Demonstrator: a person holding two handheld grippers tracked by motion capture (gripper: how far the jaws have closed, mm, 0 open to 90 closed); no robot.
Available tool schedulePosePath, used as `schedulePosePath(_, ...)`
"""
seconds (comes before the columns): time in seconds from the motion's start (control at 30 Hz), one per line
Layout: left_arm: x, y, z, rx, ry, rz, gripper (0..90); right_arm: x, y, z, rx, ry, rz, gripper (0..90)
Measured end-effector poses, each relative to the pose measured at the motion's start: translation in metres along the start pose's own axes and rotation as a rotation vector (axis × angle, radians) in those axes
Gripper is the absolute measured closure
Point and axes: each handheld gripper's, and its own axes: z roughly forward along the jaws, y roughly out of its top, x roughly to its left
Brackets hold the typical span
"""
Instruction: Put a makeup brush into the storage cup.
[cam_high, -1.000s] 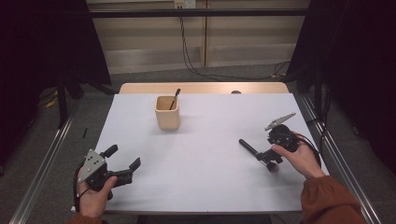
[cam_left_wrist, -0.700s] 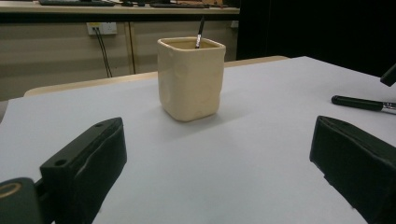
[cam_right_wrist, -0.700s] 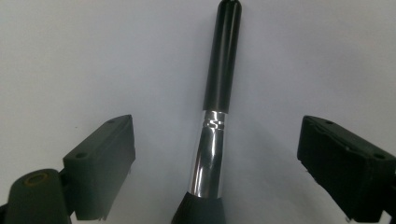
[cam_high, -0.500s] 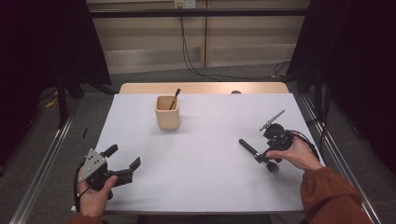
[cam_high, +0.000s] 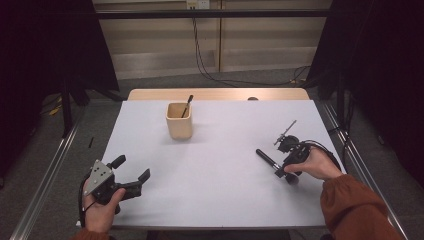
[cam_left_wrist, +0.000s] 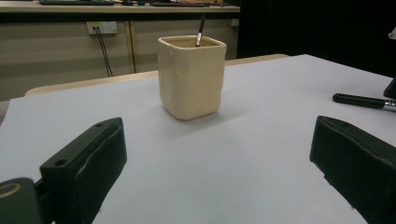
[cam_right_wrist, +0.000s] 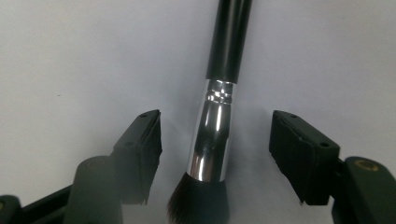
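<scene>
The brush (cam_right_wrist: 219, 93) lies flat on the table (cam_high: 215, 190) at the right side, and the right gripper (cam_right_wrist: 215, 154) straddles it; in the right gripper view the handle runs away toward twelve o'clock, the chrome ferrule (cam_right_wrist: 210, 140) sits between the jaws, and the dark bristles (cam_right_wrist: 198, 203) point back toward six. So the long axis lies along the gripper's own line of sight, crosswise to the closing direction (the arrangement a pinch wants). The jaws have just been closing with the brush between them, yet a bare gap shows on each side of the ferrule, wider at three o'clock than at nine; the pads do not press on it, so I read nothing as gripped yet.

In the high view the right gripper (cam_high: 292, 157) sits at about four o'clock from the cup (cam_high: 179, 120), well apart from it, with the black handle poking out toward ten; the cup stands upright at the far middle with a thin stick (cam_high: 187, 105) in it.

The left gripper (cam_high: 131, 176) rests near the table's left front corner, jaws wide apart and empty, facing the cup; the right hand is plainly the nearer one to the brush.
</scene>
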Motion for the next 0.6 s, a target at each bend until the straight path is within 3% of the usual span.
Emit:
schedulePosePath(0.23, 0.0006, 0.0000, -0.0003, 0.003, 0.002, 0.004, 3.8, 0.0004, 0.0007, 0.0042, 0.040, 0.008, 0.004, 47.0)
schedulePosePath(0.37, 0.0013, -0.0006, 0.0003, 0.009, 0.002, 0.002, 3.8, 0.0010, 0.0023, 0.0085, 0.062, 0.001, -0.026, 52.9)
schedulePosePath(0.4, 0.0016, -0.0005, 0.0000, 0.010, 0.001, 0.006, 3.8, 0.0021, 0.0033, 0.0082, 0.066, -0.005, -0.005, 54.4)
schedulePosePath(0.43, 0.0018, -0.0004, -0.0002, 0.012, 0.000, 0.009, 3.8, 0.0019, 0.0036, 0.0089, 0.071, -0.024, -0.028, 57.9)
schedulePosePath(0.6, 0.0009, -0.0003, -0.0005, 0.010, -0.001, 0.011, 3.8, 0.0055, 0.0043, 0.0098, 0.079, -0.058, -0.024, 61.3)
